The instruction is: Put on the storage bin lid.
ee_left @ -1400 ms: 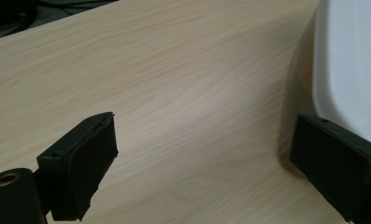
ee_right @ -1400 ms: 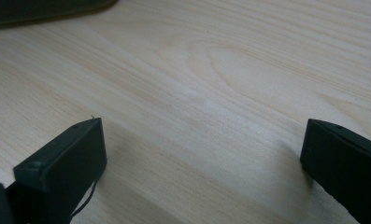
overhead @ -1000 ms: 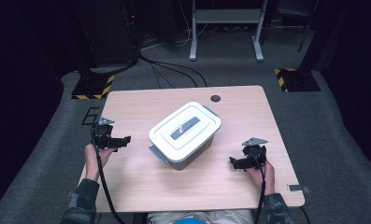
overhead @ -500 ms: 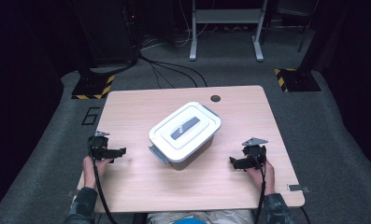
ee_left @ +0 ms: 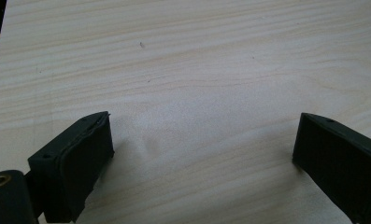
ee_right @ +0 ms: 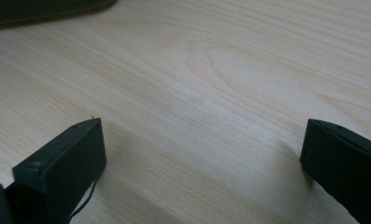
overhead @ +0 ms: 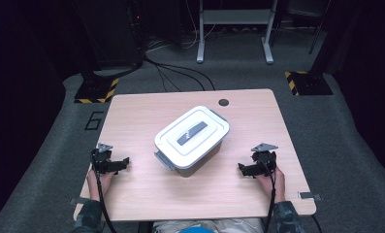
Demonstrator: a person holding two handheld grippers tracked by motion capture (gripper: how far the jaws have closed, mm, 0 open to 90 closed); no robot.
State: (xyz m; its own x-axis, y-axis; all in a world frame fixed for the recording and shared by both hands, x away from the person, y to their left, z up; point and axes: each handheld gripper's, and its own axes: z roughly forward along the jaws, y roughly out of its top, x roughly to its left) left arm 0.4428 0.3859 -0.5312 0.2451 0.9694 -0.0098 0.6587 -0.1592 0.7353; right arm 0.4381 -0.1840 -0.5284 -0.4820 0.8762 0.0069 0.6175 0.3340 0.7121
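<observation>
I see lidded storage box (overhead: 192, 141) between my left gripper (overhead: 116, 165) and right gripper (overhead: 246, 169), long axis diagonal; both jaws wide open, empty, roughly equidistant.

Two black fingers (ee_right: 61, 175) of the right gripper (ee_right: 202, 163) stand wide apart, low over the pale wood-grain surface (ee_right: 220, 70), with bare wood between them. A dark edge (ee_right: 43, 9) crosses the top left corner.

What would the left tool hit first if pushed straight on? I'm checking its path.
Probably the box: the open left tool points right toward its near end. Only bare table lies before it, though it might just pass the near corner.
</observation>
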